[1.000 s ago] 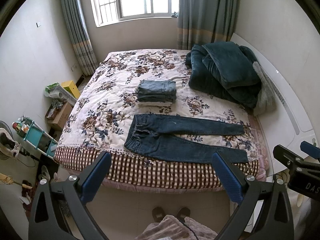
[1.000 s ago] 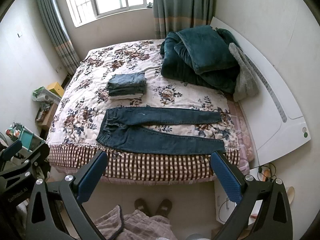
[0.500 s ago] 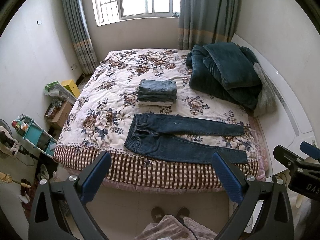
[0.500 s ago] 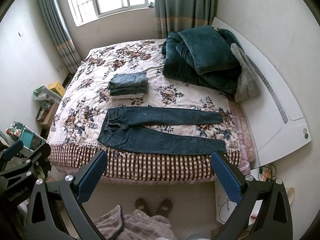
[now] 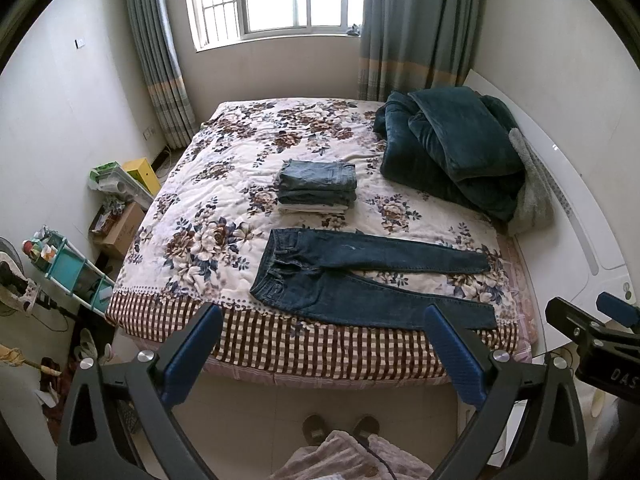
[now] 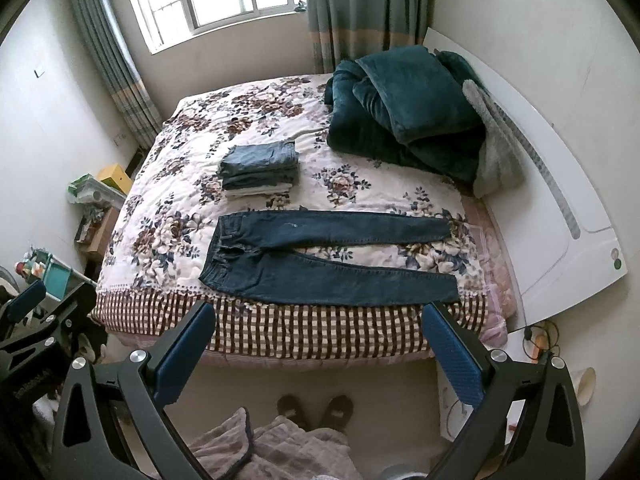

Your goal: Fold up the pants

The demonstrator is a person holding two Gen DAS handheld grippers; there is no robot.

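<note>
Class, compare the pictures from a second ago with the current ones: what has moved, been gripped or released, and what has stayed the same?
Almost nothing changed. Both views drift very slightly, so the hands barely shifted. Nothing was gripped or released: the left gripper and right gripper stay open and empty above the floor. The jeans still lie flat on the bed, with the folded stack behind them.

You see the pants lying flat on the bed near the frame's bottom. The folded pile sits just above them, the blanket upper right.
</note>
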